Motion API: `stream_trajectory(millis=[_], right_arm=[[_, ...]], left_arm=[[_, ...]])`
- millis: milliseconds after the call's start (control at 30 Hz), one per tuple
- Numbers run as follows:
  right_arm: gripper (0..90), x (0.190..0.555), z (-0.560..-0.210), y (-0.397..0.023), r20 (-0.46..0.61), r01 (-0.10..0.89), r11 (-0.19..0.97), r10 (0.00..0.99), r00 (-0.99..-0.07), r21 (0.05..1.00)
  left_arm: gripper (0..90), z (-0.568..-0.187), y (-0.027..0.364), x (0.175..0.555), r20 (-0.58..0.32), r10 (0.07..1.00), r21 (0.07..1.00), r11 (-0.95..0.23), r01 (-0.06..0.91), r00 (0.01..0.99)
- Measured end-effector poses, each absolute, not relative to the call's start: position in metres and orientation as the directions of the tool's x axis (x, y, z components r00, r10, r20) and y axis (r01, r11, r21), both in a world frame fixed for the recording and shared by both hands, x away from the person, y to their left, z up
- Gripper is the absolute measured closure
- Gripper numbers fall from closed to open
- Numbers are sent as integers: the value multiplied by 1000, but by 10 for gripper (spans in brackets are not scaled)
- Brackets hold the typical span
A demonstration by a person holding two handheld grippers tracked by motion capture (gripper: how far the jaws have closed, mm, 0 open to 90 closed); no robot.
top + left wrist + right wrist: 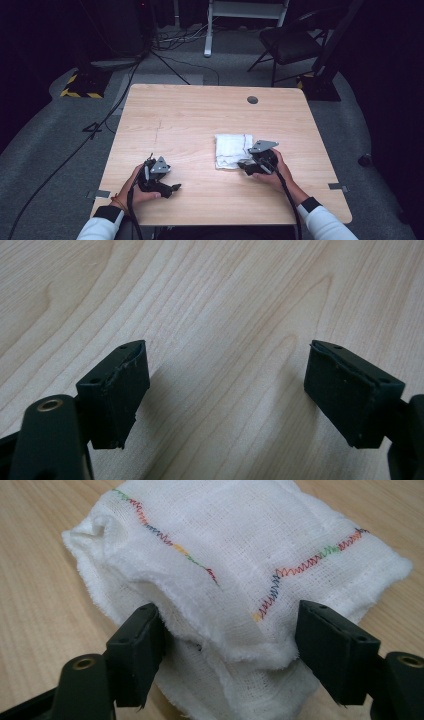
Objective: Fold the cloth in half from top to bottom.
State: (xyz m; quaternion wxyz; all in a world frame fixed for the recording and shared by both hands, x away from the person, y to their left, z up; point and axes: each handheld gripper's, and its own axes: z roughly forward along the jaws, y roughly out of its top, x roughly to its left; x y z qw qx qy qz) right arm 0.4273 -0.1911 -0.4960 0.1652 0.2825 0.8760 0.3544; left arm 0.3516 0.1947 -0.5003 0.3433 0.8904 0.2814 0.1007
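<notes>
Right gripper [227,645] spread around near edge of folded white cloth [235,565]; left gripper [225,390] spread over bare table [225,300].

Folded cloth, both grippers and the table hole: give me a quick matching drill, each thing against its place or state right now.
Things:
1. left gripper
2. right gripper
3. white cloth
4. round hole

Places or states:
A. far right part of the table
B. jaws open over bare wood
C. folded, with multicoloured stitching
D. jaws open on either side of a cloth edge

Pairs: 1-B, 2-D, 3-C, 4-A
</notes>
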Motion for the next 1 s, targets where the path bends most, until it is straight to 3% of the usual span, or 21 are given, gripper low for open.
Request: stream_trajectory(millis=[367, 1000], right_arm=[[281, 455, -497, -183, -81, 379, 583, 612, -787, 719], [287, 444, -479, -191, -118, 354, 646, 569, -814, 676]], left_arm=[[171, -503, 198, 350, -12, 584, 692, -581, 429, 812], [170, -504, 197, 349, -13, 593, 692, -576, 435, 805]])
